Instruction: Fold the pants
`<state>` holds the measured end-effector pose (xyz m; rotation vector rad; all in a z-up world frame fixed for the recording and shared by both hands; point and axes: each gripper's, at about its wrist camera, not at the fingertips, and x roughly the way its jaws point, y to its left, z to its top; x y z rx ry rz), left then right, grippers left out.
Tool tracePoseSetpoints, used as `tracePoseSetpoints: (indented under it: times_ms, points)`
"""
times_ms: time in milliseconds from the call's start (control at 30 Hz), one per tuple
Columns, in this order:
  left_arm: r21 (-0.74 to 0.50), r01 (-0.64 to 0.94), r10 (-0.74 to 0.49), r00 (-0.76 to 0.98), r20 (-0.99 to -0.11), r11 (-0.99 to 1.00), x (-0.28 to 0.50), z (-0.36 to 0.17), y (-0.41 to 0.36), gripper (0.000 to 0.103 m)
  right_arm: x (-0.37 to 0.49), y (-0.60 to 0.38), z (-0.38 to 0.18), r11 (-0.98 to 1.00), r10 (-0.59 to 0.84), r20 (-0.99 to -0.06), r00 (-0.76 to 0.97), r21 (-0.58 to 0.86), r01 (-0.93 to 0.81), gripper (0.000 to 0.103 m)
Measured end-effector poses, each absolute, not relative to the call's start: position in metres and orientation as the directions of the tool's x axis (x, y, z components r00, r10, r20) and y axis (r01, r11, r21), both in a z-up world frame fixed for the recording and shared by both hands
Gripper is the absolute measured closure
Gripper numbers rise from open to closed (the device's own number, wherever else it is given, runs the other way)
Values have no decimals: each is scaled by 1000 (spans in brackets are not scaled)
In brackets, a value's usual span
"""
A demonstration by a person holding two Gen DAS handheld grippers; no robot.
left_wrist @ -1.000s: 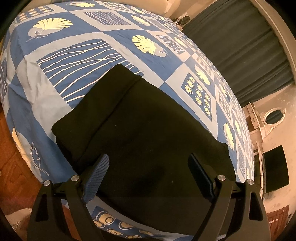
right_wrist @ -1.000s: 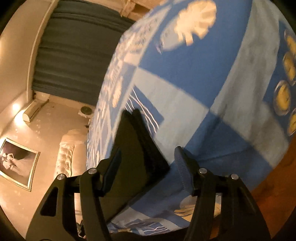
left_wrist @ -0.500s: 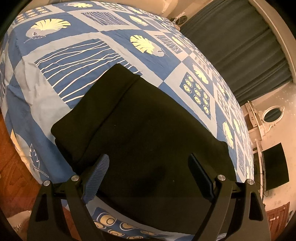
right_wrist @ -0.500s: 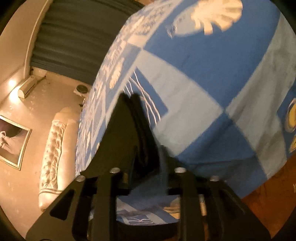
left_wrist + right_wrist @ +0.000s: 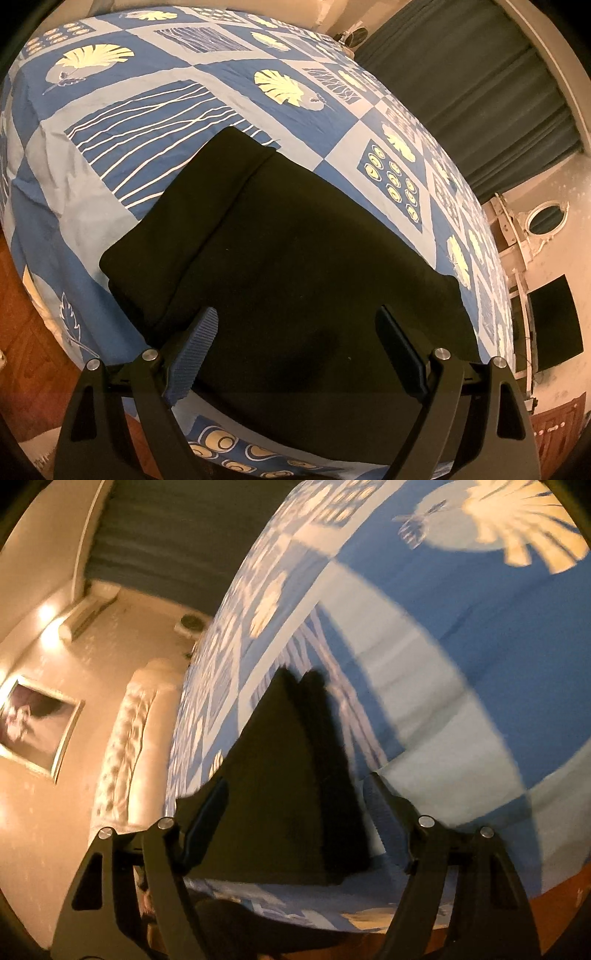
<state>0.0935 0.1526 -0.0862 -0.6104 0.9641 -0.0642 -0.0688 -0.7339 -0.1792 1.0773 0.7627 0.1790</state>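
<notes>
The black pants [image 5: 288, 266] lie folded in a flat stack on the blue patterned bedspread [image 5: 147, 122], near the bed's front edge. My left gripper [image 5: 295, 332] is open and empty, hovering just above the near part of the stack. In the right wrist view the pants [image 5: 280, 786] show edge-on as a dark layered wedge. My right gripper [image 5: 295, 805] is open, its fingers straddling the end of the stack without clamping it.
The bedspread [image 5: 443, 627] covers a wide bed. Wooden floor [image 5: 22, 354] lies below the bed's near edge. Dark curtains [image 5: 480, 74] hang behind the bed. A cream tufted headboard [image 5: 125, 746] and a framed picture [image 5: 33, 723] are on the wall.
My right gripper was shut on the end of the pants half a second ago and has now opened and drawn back slightly. The left gripper has barely moved.
</notes>
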Motion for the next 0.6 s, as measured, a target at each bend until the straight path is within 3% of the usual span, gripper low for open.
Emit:
tracePoseSetpoints:
  times_ms: [67,100,133,400,600]
  points:
    - [-501,-204,-309,580,-754,841,93,-86,150,17,-65,-730,-180,497,486,-488,725,837,231,45]
    - [-497,-202,-306,579,-755,844,93,-86,149,17,-63,-727,-182,502,494,-497,713,833,233,65]
    - [-490,-198,-303,578,-758,849,94,-86,148,17,-58,-721,-186,507,517,-511,687,829,235,79]
    - [-481,-191,-300,574,-762,856,94,-86,147,16,-59,-705,-170,555,453,-565,690,784,277,79]
    - [-446,-181,-280,561,-779,877,95,-86,143,16,-64,-693,-138,573,406,-552,729,774,267,79]
